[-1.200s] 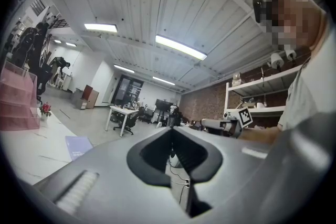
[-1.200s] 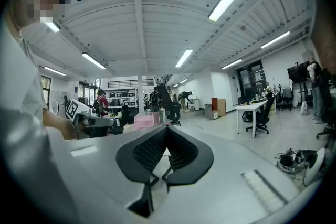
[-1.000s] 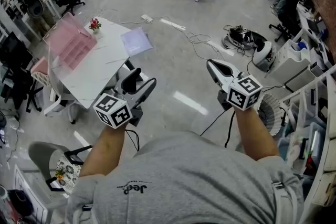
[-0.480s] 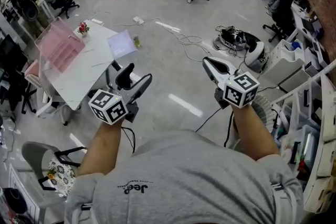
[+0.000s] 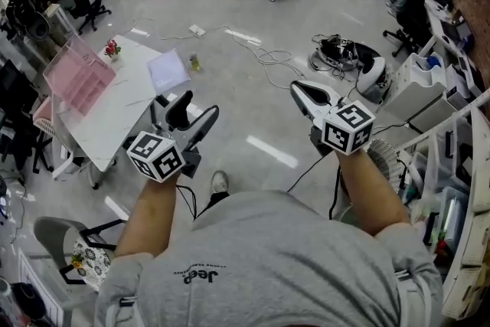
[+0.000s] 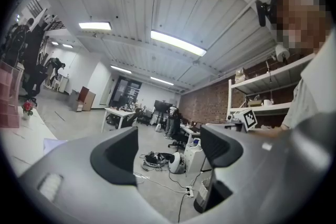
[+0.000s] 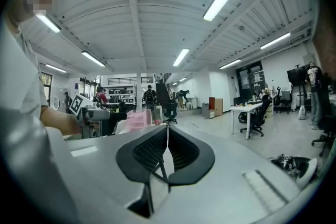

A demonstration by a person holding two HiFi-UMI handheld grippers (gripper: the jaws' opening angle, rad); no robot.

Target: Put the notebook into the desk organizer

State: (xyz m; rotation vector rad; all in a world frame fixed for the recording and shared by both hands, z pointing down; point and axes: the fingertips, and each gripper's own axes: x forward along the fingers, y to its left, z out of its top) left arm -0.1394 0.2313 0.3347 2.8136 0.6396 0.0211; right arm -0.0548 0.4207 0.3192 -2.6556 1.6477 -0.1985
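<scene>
Notebook [image 5: 167,71], a pale lilac rectangle, lies flat at the far right corner of the white table [image 5: 130,111], which stands to the person's left across open floor. On the far left part of that table sits the pink see-through desk organizer [image 5: 73,76], well apart from the notebook, with a small pot of red flowers [image 5: 112,50] between them toward the far edge.

Both tools are held over the floor, short of the table. The left gripper [image 5: 195,109] has its jaws spread wide with nothing between them. The right gripper [image 5: 300,90] has its jaws pressed together and empty.

The notebook will probably be light and thin, with covers that bend and a smooth face that slides easily on the tabletop. Lying flat, it gives little to bite on. The edge nearest the table corner looks the best place, close to the spine where it is likely stiffest. Whether it overhangs the corner cannot be told.
</scene>
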